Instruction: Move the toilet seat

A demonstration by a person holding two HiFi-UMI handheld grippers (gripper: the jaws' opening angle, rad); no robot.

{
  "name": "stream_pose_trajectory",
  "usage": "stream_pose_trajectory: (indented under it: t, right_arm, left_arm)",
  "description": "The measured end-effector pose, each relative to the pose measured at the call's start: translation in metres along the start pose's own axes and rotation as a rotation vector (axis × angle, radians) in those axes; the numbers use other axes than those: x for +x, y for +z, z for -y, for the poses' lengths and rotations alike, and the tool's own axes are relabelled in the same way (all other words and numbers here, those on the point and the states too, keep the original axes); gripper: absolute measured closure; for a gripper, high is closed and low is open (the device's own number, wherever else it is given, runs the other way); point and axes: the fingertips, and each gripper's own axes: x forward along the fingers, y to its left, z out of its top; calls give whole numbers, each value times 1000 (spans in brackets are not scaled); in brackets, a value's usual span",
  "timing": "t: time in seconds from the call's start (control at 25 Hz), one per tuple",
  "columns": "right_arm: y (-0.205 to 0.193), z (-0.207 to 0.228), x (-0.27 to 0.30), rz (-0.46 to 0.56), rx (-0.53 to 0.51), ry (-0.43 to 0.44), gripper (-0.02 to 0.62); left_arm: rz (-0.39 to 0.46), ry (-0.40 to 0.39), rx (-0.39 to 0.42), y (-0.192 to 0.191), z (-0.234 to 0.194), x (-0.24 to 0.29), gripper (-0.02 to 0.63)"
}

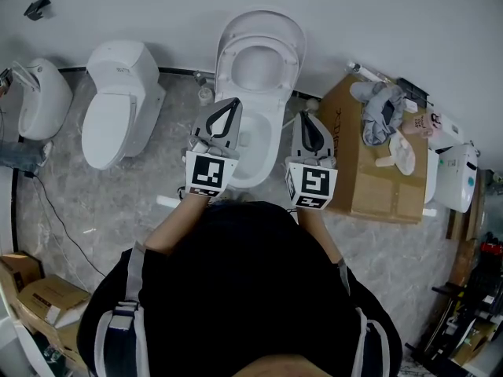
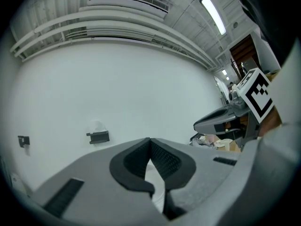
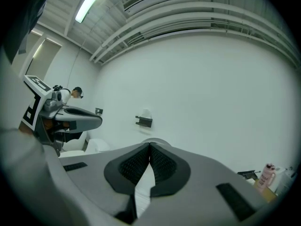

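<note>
The toilet seat (image 1: pixel 261 47) stood raised on the middle toilet, tipped back towards the wall together with the lid, so that the open bowl (image 1: pixel 253 144) lay bare below it. Nothing gripped or touched it.

The left gripper (image 1: pixel 233 103) hung over the left edge of that toilet's bowl, and the right gripper (image 1: pixel 305 116) just off its right edge. Both pointed level at the wall behind the toilet. In the left gripper view the jaws of the left gripper (image 2: pixel 150 141) were pressed together at the tips with nothing between them. The right gripper view showed the right gripper (image 3: pixel 150 145) the same way, closed and empty. The person stood right in front of the toilet.

Left of the toilet sat a second toilet (image 1: pixel 118 104) with its lid down, and further left a third white fixture (image 1: pixel 39 96). Right of the toilet, a cardboard box (image 1: pixel 354 167) carried a crumpled cloth (image 1: pixel 379 112). A small dark bracket (image 2: pixel 98 136) was fixed to the wall above the toilet.

As a judgement, no move was under way. If the seat was to be lowered, the reach, the hold and the swing down all remained to be done. If it was to be raised, that part already looked finished.
</note>
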Motion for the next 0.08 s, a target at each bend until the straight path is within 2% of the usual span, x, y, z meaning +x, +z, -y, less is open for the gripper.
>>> stream_pose_trajectory:
  t: [0.08]
  right_arm:
    - [0,-1,-2,4,-4,3,572]
  left_arm:
    - [3,3,0,-1,1,-2,600]
